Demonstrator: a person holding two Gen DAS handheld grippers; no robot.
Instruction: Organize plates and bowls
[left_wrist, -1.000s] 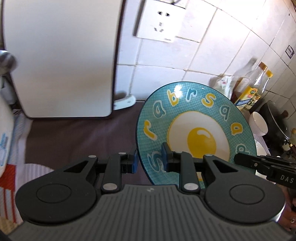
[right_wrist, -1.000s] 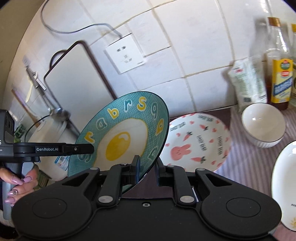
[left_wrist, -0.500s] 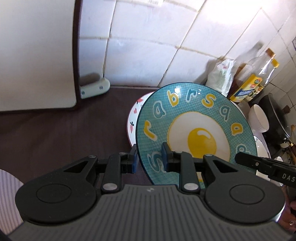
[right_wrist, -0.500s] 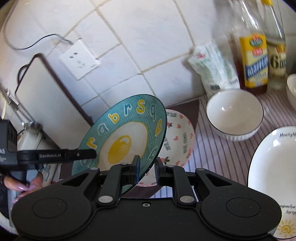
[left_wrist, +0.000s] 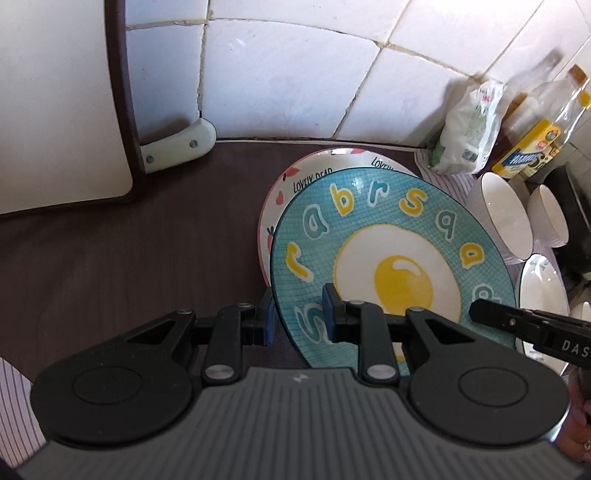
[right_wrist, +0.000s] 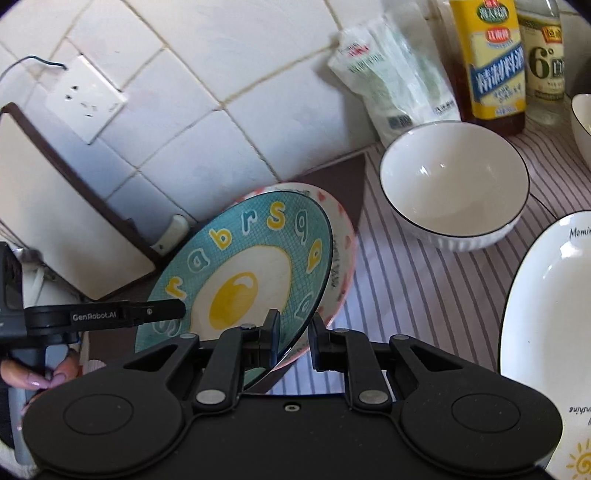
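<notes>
- Your left gripper (left_wrist: 297, 317) is clamped on the near-left rim of the egg plate (left_wrist: 391, 266), one pad on top, one underneath.
- Your right gripper (right_wrist: 293, 334) pinches the same plate's near-right rim, jaws almost closed on it.
- You hold the plate tilted over the pink-rimmed plate (left_wrist: 295, 181) lying on the dark mat by the tiled wall.
- A white bowl (right_wrist: 454, 184) sits to the right on the striped cloth (right_wrist: 406, 280), bottles (right_wrist: 487, 62) behind it.
</notes>
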